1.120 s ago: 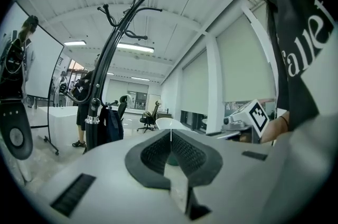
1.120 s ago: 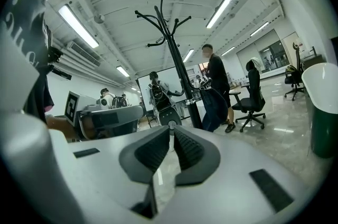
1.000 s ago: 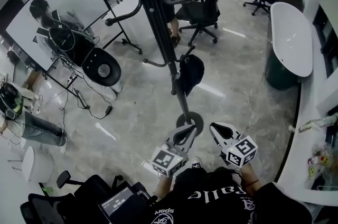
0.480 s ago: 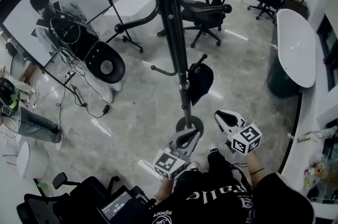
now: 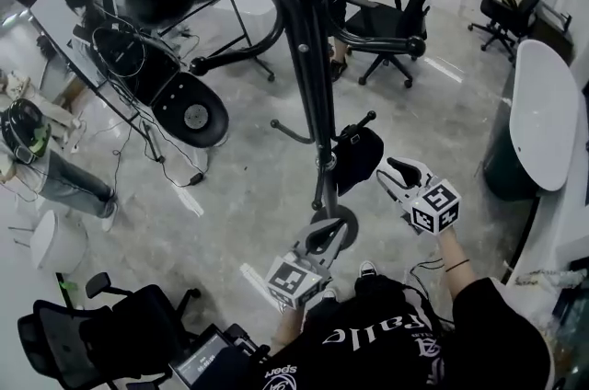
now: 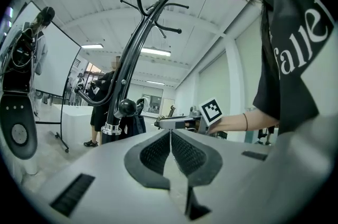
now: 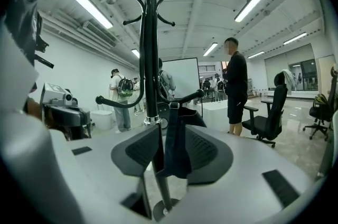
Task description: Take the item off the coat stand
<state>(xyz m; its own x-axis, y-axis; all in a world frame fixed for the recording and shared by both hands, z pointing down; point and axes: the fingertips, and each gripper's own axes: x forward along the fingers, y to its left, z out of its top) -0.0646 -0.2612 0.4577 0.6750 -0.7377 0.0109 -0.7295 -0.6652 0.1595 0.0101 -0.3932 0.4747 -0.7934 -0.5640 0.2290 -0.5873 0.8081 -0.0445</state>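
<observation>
My right hand-held gripper (image 5: 396,169) is up at the tall black metal coat stand (image 5: 308,66), level with a low hook where the dark blue fabric item (image 5: 359,156) hangs. Its jaws have just been opening and stand roughly half apart. The item's hanging strap (image 7: 174,133) is between them, but the pads do not pinch it. My left hand-held gripper (image 5: 324,236) sits lower, near the stand's round base (image 5: 342,215) on the grey polished floor (image 5: 230,213), its jaws pressed together with nothing between them
</observation>
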